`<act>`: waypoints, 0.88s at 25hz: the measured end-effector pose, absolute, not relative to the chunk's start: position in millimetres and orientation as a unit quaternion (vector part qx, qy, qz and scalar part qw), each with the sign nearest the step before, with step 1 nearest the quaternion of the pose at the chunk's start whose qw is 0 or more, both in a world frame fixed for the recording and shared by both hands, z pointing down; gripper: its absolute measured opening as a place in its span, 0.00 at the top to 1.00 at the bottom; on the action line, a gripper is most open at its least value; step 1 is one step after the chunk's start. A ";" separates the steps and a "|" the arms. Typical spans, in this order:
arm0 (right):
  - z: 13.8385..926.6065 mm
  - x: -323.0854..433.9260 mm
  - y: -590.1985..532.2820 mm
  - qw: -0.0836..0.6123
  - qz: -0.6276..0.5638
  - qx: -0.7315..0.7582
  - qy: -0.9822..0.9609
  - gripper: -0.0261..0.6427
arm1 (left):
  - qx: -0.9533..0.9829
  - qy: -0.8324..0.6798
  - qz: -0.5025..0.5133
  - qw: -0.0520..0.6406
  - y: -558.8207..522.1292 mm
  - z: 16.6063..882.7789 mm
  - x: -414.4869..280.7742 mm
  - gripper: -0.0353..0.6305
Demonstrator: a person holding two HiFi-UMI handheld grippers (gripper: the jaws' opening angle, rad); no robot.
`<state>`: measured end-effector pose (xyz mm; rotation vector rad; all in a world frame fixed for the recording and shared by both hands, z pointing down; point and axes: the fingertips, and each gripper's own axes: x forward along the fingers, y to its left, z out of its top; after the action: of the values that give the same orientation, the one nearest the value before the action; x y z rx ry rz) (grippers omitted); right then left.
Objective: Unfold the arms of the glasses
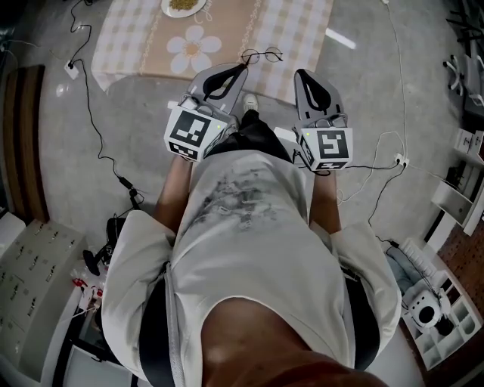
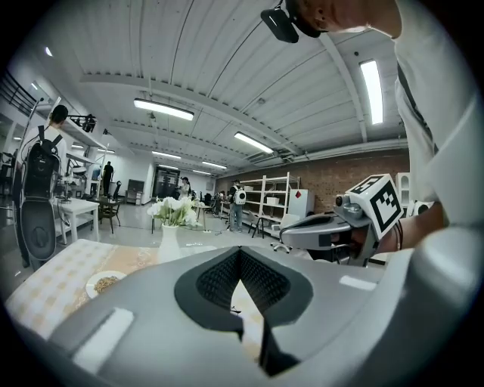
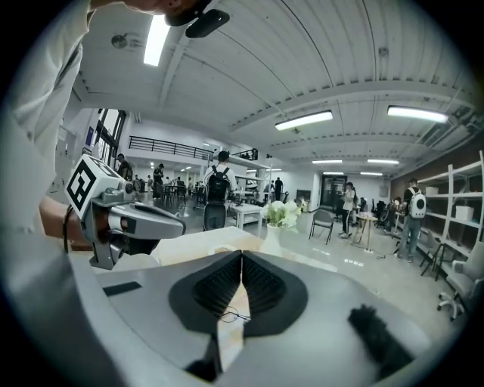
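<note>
At the near edge of the table (image 1: 299, 30), the left gripper (image 1: 239, 70) has its fingers closed together, empty. The wire-framed glasses (image 1: 262, 54) lie on the tablecloth just beyond its tip. The right gripper (image 1: 301, 75) is alongside, fingers likewise closed and empty.

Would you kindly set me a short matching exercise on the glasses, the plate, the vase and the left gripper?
1 glasses
2 plate
3 vase
4 left gripper

a holds white flowers
b jaws shut, nothing between them
c on the checked cloth, near its front edge
d cut off by the head view's top edge

Pairs: 1-c, 2-d, 3-a, 4-b
</note>
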<state>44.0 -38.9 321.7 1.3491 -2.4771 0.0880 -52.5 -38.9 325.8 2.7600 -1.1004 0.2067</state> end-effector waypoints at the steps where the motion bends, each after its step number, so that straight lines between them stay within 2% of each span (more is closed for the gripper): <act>1: 324.8 45.8 -41.4 0.162 0.033 0.471 -0.867 0.94 | 0.924 -0.367 0.071 0.082 -40.9 328.3 -50.4 0.93; 22: 386.5 63.5 -84.7 0.217 0.070 0.437 -0.870 0.93 | 0.921 -0.342 0.155 0.101 -83.7 392.3 -22.5 0.93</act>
<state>63.5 -84.7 386.5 1.2099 -2.4111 0.1949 -22.5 -83.7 392.3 2.7217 -1.0096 0.4577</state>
